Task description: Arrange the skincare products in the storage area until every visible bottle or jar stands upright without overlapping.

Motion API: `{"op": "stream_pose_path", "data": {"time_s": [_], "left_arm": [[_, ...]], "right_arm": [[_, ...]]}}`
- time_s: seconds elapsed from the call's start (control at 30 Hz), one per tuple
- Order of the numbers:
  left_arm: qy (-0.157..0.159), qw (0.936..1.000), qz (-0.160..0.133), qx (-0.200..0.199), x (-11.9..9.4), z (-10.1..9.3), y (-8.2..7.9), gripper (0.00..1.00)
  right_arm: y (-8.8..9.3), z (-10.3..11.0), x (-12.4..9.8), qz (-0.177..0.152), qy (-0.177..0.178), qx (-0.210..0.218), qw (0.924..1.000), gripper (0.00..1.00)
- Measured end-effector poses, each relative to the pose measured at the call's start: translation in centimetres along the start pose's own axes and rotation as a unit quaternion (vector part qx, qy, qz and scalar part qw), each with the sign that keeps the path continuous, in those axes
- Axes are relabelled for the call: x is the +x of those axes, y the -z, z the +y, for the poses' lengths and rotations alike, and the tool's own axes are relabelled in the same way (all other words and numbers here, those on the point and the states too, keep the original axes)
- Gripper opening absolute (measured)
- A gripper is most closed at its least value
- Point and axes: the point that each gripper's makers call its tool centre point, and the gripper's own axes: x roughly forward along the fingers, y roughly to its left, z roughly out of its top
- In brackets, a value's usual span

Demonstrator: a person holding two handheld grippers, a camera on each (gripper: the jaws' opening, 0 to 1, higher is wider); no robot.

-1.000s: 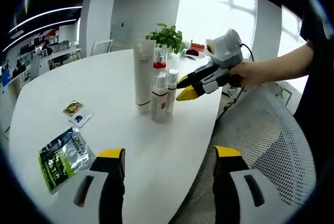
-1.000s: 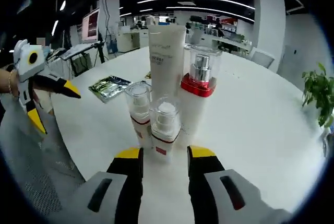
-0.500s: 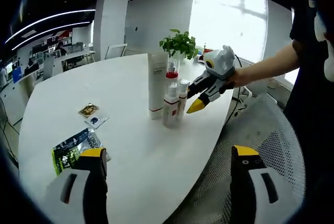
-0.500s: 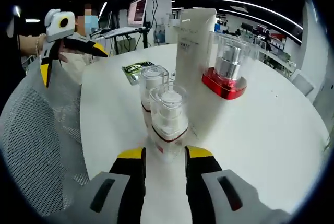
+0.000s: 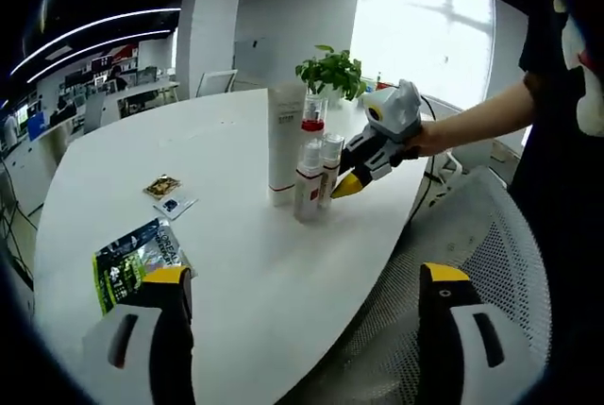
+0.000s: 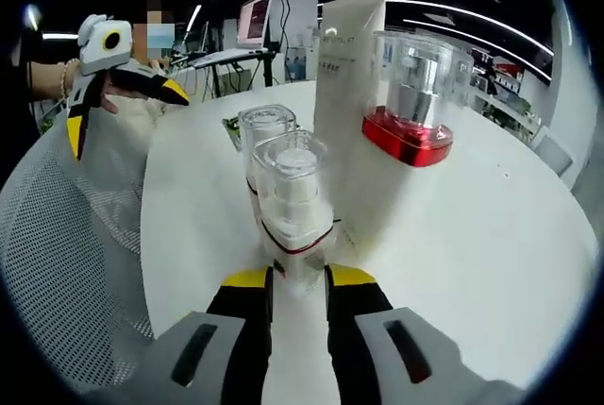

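Several skincare bottles stand upright in a cluster on the white table (image 5: 217, 263): a tall white tube (image 5: 284, 141), a red-collared pump bottle (image 5: 312, 118) and two small clear-capped spray bottles (image 5: 308, 185) (image 5: 330, 167). My right gripper (image 6: 299, 279) is shut on the base of the nearer small spray bottle (image 6: 292, 199), with the second small bottle (image 6: 265, 136), the tube (image 6: 345, 75) and the pump bottle (image 6: 406, 93) behind it. In the left gripper view the right gripper (image 5: 345, 185) touches the cluster from the right. My left gripper (image 5: 307, 276) hangs wide open near the table's edge, holding nothing.
A green packet (image 5: 132, 263) and two small sachets (image 5: 160, 186) (image 5: 175, 205) lie on the table's left part. A potted plant (image 5: 330, 67) stands behind the bottles. A mesh chair (image 5: 462, 235) sits beside the table edge. A person's arm (image 5: 477, 122) holds the right gripper.
My right gripper has moved in on the nearer small spray bottle and its jaws have narrowed onto the base. The left gripper has drawn back from the cluster, its jaws still wide.
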Motion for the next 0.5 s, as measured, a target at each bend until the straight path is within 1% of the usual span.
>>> {"op": "stream_pose_path", "data": {"time_s": [0.17, 0.27, 0.5], "left_arm": [[-0.005, 1.0000, -0.001, -0.001, 0.07, 0.11, -0.21, 0.92], [-0.004, 0.9999, 0.008, 0.012, 0.05, 0.00, -0.06, 0.92], [-0.001, 0.9999, 0.008, 0.011, 0.07, -0.06, -0.02, 0.92]], "right_arm": [[-0.07, -0.11, 0.19, -0.001, 0.021, 0.012, 0.9997, 0.21], [-0.31, 0.27, 0.29, -0.004, 0.019, 0.013, 0.9997, 0.21], [-0.56, 0.52, 0.55, -0.003, 0.016, 0.008, 0.9998, 0.21]]}}
